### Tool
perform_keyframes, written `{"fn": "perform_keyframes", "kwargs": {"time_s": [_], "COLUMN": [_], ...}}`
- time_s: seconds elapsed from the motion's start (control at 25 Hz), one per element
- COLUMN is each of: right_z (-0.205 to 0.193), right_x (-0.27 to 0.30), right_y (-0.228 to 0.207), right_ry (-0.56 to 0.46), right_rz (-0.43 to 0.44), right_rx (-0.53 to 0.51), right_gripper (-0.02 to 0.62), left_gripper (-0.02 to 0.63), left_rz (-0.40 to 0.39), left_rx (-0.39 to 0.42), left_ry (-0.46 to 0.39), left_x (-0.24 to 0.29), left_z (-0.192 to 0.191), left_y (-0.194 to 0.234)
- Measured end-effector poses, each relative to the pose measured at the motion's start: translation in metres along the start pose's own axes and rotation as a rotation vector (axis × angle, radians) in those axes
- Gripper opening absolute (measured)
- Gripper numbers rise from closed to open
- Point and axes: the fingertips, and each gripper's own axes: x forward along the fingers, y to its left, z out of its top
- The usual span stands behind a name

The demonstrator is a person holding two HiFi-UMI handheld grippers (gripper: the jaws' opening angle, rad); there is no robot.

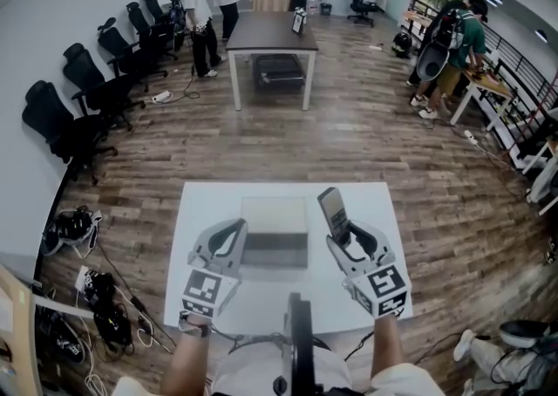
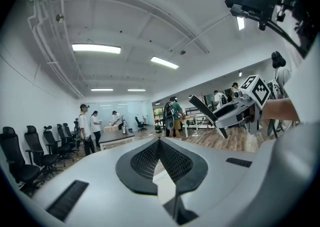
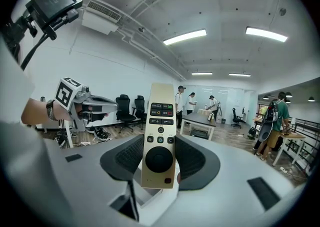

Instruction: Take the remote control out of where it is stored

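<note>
Nearest the person, the right gripper [image 3: 160, 146] had its fingers [image 3: 125, 157] closed on the lower part of the remote control [image 3: 160, 131]. The remote was pale gold with dark buttons and was held upright, its button face toward that gripper's camera. In the head view it stood lifted above the white counter [image 1: 196, 211], just right of the grey box [image 1: 275, 230] and clear of it. The left gripper [image 2: 160, 142] hung just beside the box's left side, its fingers [image 2: 142, 161] closed tip to tip with nothing between them. The box sat near the counter's middle, between the two grippers. Beyond the counter lay a wooden floor [image 1: 375, 141], then a dark table [image 1: 272, 32]. Black office chairs [image 1: 87, 71] lined the left wall, and several people stood at the far end and along the right side of the room
</note>
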Motion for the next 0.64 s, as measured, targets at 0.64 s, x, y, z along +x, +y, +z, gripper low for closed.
{"fn": "perform_keyframes", "kwargs": {"time_s": [0.64], "right_z": [-0.017], "right_x": [0.002], "right_y": [-0.003], "right_ry": [0.051], "right_rz": [0.006], "right_rx": [-0.003], "right_gripper": [0.195], "left_gripper": [-0.012], "left_rz": [0.017], "left_rx": [-0.015], "left_ry": [-0.017], "left_x": [0.004], "left_z": [-0.001], "left_y": [0.007]}}
